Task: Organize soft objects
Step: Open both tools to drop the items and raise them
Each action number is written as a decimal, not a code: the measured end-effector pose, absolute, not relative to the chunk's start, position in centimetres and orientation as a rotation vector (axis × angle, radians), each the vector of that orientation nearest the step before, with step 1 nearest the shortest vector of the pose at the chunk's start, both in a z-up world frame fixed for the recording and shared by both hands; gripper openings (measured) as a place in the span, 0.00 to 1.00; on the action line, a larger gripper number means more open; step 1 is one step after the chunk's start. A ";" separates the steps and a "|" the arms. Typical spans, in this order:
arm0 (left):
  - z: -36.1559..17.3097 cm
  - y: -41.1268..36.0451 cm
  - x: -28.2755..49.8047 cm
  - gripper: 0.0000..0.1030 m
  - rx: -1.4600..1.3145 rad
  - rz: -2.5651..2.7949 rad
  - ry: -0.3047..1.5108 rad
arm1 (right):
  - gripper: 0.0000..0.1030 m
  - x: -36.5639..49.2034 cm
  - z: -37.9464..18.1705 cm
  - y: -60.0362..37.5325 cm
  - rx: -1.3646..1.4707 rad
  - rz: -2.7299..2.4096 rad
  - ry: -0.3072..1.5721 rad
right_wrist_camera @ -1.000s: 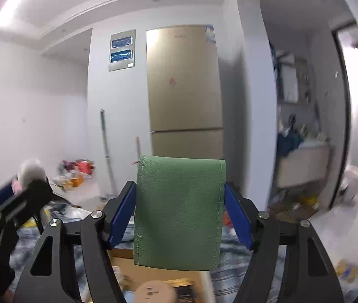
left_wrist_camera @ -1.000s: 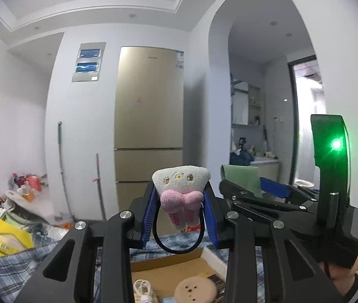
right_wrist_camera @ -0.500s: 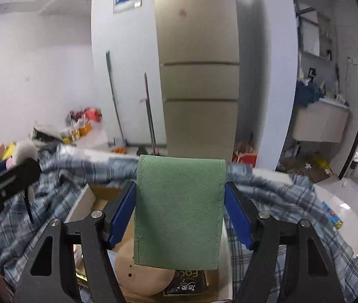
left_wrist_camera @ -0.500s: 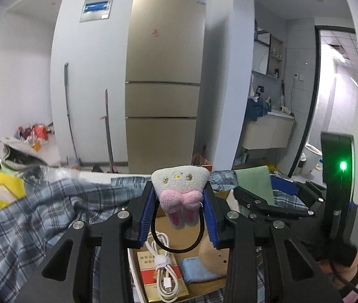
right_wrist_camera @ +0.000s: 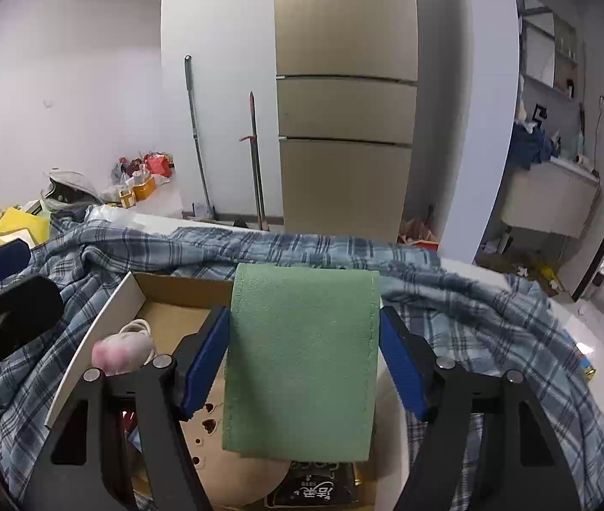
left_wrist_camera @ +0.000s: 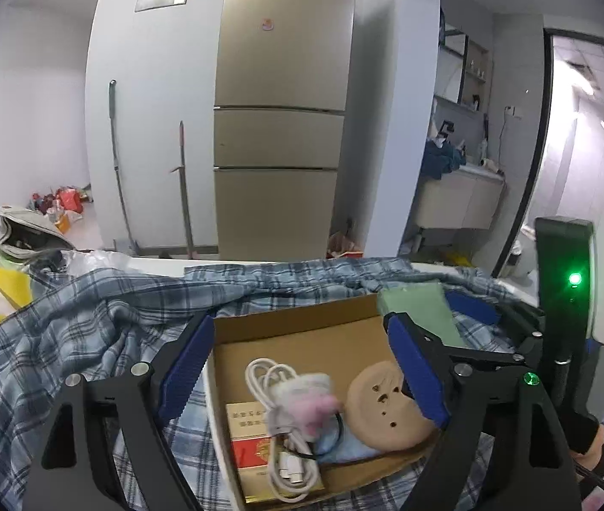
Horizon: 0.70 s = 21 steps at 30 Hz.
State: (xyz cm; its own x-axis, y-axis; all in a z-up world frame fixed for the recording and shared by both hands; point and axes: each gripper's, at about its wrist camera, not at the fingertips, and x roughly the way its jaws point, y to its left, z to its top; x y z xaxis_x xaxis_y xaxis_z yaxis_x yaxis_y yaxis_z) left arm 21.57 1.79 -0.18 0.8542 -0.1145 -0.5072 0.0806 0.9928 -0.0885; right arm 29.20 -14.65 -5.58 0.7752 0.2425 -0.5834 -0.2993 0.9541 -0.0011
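1. Green cloth (right_wrist_camera: 302,357) sits folded between my right claw's (right_wrist_camera: 304,366) blue pads (right_wrist_camera: 206,357), which are clamped on its two side edges; its long axis runs away from me, up and down in the right wrist view, with the lower edge hanging free.

2. The cardboard box (left_wrist_camera: 302,319) lies directly below and ahead of that claw. I judge that the next move is a short drop straight down, and the right claw is the nearer one for it, since the cloth already overhangs the box's right part above the tan round pad (left_wrist_camera: 387,404).

3. My left claw (left_wrist_camera: 302,366) is spread wide and holds nothing. The pink plush (left_wrist_camera: 306,400) lies blurred in the box between its pads, on top of the white cable (left_wrist_camera: 272,383) and the red-and-gold packet (left_wrist_camera: 255,438).

4. Against half a second ago: the left claw then pinched the plush upright between its pads; now the pads are apart and the plush is down in the box. Both views have tipped lower, so more of the box and the plaid sheet (left_wrist_camera: 67,332) shows. The right claw's hold on the cloth looks unchanged.

5. The risk I see is that the cloth unfolds when I let it go.
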 end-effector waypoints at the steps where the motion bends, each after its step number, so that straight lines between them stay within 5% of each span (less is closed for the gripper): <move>1: -0.2 1.8 21.5 0.83 -0.059 -0.095 0.532 | 0.75 29.1 -5.6 -14.6 -0.099 0.293 0.614; 21: 3.8 1.6 18.7 0.83 -0.079 -0.112 0.419 | 0.75 27.7 -2.3 -16.5 -0.052 0.211 0.551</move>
State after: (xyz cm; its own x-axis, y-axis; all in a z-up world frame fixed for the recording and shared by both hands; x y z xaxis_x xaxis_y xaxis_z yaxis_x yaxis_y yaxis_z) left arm 18.66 1.58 3.82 0.9075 -0.1252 -0.4009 0.0924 0.9907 -0.1001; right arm 27.67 -16.46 -2.30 0.8311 0.1852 -0.5244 -0.2130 0.9770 0.0073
